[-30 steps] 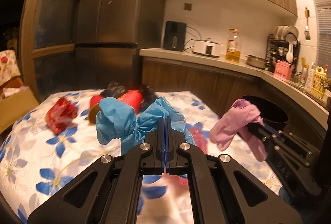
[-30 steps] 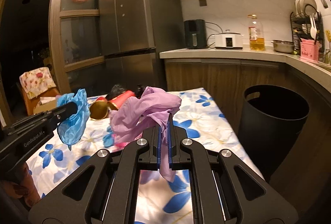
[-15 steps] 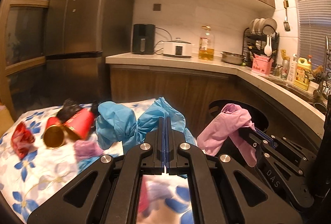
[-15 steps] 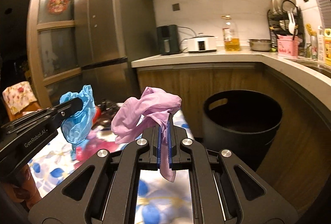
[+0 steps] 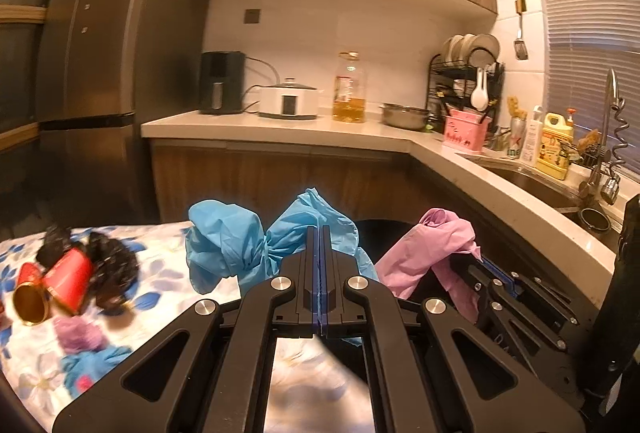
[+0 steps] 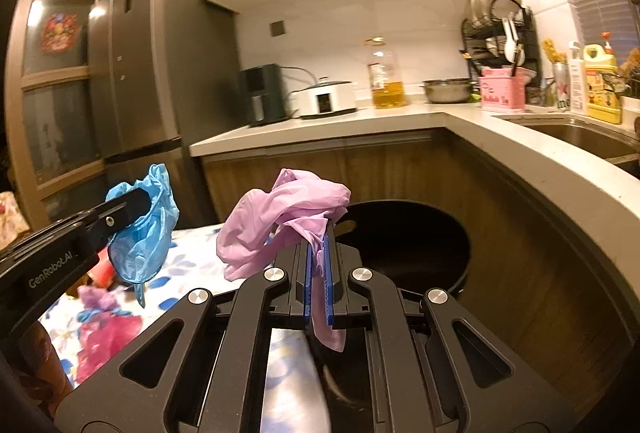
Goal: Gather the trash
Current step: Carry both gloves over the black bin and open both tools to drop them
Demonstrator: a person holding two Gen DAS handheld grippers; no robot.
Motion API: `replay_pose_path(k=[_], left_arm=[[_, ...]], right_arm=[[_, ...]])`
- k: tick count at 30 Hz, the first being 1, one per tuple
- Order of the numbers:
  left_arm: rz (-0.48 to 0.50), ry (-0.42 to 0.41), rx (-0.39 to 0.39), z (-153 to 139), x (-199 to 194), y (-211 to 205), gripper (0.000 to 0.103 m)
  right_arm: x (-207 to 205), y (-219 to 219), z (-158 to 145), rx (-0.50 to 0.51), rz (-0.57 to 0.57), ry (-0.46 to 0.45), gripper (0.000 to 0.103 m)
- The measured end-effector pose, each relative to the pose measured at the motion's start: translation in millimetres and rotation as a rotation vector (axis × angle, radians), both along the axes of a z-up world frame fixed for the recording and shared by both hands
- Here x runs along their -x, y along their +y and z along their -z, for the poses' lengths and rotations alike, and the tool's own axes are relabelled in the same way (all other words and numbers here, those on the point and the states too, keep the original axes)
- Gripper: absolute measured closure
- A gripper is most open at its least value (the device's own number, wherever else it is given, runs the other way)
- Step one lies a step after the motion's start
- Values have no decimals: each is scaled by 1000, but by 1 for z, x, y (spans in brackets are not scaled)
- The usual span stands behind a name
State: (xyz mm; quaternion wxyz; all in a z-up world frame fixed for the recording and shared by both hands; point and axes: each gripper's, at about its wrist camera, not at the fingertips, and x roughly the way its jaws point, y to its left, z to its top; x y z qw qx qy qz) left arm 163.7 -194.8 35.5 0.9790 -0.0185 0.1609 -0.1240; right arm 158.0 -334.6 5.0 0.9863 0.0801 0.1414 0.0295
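Pinching a blue glove, the left gripper hung beside the right gripper, which clamped a pink glove before the black bin. Left of the bin lay a floral tablecloth with red cups; behind it ran the kitchen counter.

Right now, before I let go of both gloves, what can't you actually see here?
- Inside of the black trash bin: right wrist view, dark, and the right gripper with its pink glove covers part.
- Bin in left wrist view: almost wholly hidden behind the blue glove and left gripper.
- Trash left on the floral tablecloth: blurred; red cans readable, dark clump beside them not.
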Motion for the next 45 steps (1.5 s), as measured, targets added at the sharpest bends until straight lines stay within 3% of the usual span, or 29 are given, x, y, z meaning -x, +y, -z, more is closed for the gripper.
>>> replay_pose_path(k=[17, 32, 35, 37, 42, 45], left_arm=[[135, 37, 10, 20, -54, -53, 103], [173, 82, -15, 39, -84, -71, 103], [174, 87, -17, 42, -88, -74, 103], [178, 95, -20, 44, -90, -76, 102], [171, 112, -16, 49, -97, -76, 90], [174, 119, -22, 51, -98, -77, 70]], right_arm=[[-36, -51, 4, 16, 113, 34, 98], [-65, -62, 14, 16, 130, 71, 97], [-68, -64, 14, 15, 133, 76, 95], [-70, -65, 15, 15, 136, 79, 87], [-76, -69, 19, -1, 140, 93, 70], [-78, -70, 21, 3, 145, 97, 64]])
